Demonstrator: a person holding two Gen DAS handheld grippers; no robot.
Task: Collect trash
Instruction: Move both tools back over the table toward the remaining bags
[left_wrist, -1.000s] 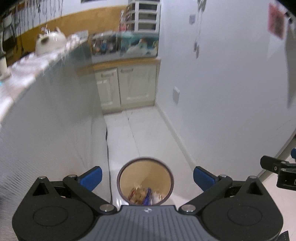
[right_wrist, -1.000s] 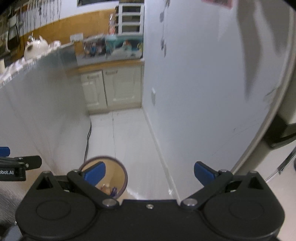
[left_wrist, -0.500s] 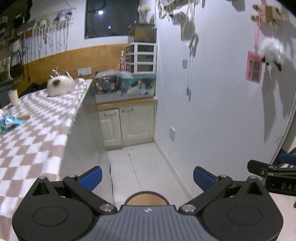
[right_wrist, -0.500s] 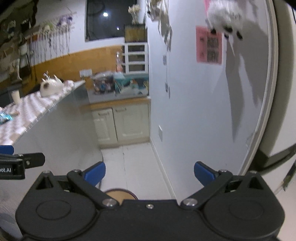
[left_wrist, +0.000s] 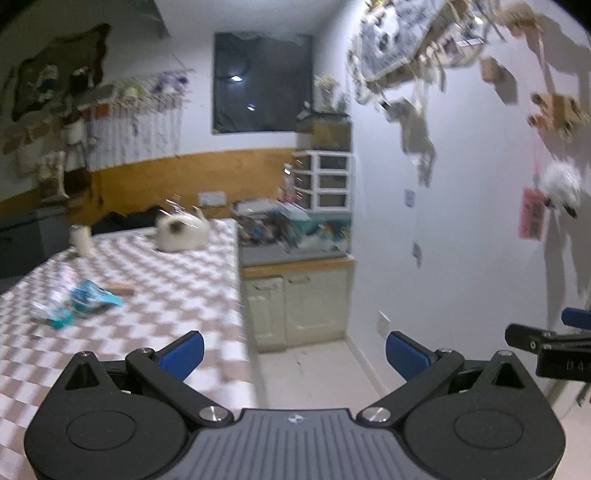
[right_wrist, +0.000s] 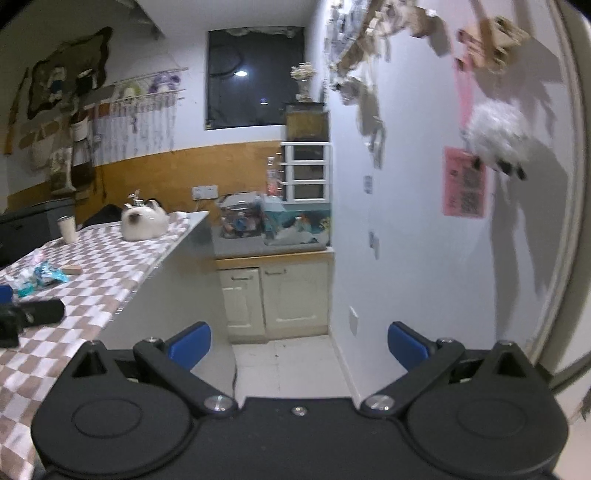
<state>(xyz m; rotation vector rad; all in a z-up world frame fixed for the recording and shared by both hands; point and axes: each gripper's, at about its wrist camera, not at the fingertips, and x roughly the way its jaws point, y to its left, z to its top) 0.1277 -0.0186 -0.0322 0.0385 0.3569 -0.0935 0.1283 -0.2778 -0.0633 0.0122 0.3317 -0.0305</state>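
Crumpled blue and white wrappers (left_wrist: 75, 299) lie on the checkered table (left_wrist: 177, 295) at the left; they also show in the right wrist view (right_wrist: 37, 277). A small tan piece (left_wrist: 120, 288) lies beside them. My left gripper (left_wrist: 293, 352) is open and empty, raised level with the table's right edge. My right gripper (right_wrist: 298, 345) is open and empty, to the right of the table over the floor. The right gripper's side shows at the edge of the left wrist view (left_wrist: 546, 345). The bin is out of view.
A white ceramic cat (left_wrist: 183, 232) and a cup (left_wrist: 82, 240) stand at the table's far end. Cream cabinets (right_wrist: 275, 299) with a cluttered counter close off the back. A white wall (right_wrist: 424, 258) with hanging things runs along the right.
Both grippers have risen from over the floor bin to table height. The bin has dropped out of view and the table top with the wrappers has come into view.
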